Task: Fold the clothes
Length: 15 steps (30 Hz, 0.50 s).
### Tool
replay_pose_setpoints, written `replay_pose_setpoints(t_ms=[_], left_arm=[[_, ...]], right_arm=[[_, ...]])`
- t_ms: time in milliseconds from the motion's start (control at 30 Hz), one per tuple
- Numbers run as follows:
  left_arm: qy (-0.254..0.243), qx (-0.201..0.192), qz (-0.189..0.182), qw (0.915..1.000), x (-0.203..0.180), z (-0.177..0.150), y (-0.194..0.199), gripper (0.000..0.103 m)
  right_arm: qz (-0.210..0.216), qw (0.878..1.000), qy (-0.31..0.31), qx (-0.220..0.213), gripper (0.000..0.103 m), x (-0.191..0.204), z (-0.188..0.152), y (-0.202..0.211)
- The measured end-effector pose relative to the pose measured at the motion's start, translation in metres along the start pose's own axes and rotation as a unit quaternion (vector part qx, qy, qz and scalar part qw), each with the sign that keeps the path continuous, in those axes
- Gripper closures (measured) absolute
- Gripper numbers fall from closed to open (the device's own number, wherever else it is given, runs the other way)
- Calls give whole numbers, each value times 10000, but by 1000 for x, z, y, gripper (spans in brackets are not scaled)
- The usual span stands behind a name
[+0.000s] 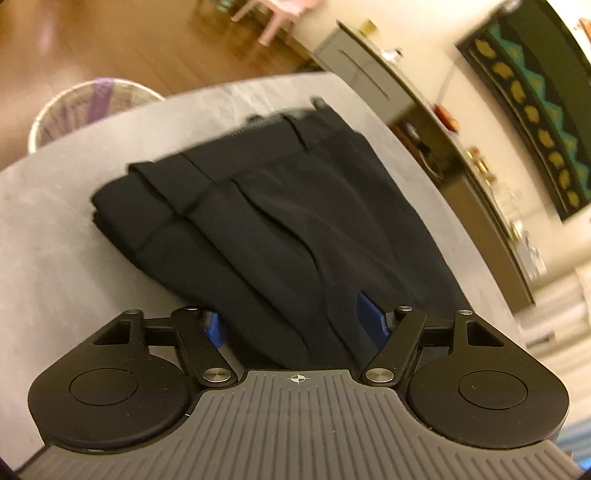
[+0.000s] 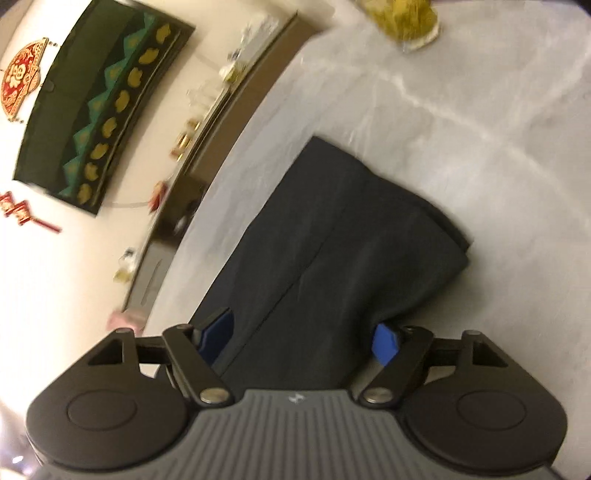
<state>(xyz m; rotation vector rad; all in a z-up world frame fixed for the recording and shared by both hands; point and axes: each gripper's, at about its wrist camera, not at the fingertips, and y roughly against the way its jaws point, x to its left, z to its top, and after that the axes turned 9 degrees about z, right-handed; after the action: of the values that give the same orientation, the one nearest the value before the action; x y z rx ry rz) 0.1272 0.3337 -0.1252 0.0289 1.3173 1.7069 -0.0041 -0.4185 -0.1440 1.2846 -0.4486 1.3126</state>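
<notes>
A black garment [image 1: 266, 206], folded in layers, lies on the grey table [image 1: 55, 240]. In the left wrist view my left gripper [image 1: 295, 325] straddles its near end, blue pads [image 1: 373, 317] wide apart with cloth lying between them. In the right wrist view the same garment [image 2: 332, 240] stretches away from my right gripper [image 2: 303, 339], whose blue pads [image 2: 384, 341] also stand apart either side of the cloth. Both jaws look open; the cloth hides the fingertips, so I cannot tell if any fabric is pinched.
A woven basket [image 1: 88, 107] stands beyond the table's far left edge. A yellow object [image 2: 406, 18] sits at the far end of the table. A sideboard [image 1: 424, 122] with small items runs along the wall under a dark hanging [image 2: 99, 103].
</notes>
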Motion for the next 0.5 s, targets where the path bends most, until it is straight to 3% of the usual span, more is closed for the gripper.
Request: replay_pose_setpoints(t_ms=[67,100,133,167,200,300,500], left_arm=[[27,-56,-26,10000,-3,2,-6,46],[-133,-108,24,9999,-8,1,-9,47],[-315,-181,102,9993,-13,0,-12,55],[-433,-219,194,9986,-16,0,-15,90],[-437,-173,201,9987,-15,2,-21,103],[-513,-331,22,9981,-15,5,-19,103],[-293,-884,-819,9923,-16,-3,32,103]], right_arm=[[126,9996,172,196,25,8,-5,-16],[22,9992,333,219,38,13,-6,-22],[-83,9985,493,242,54,18,-7,-28],[-395,9969,658,197,94,19,-5,-32],[-461,9969,624,159,101,17,-3,-35],[-594,9938,941,11,100,24,-2,-35],[78,9780,1993,-620,100,77,-3,11]])
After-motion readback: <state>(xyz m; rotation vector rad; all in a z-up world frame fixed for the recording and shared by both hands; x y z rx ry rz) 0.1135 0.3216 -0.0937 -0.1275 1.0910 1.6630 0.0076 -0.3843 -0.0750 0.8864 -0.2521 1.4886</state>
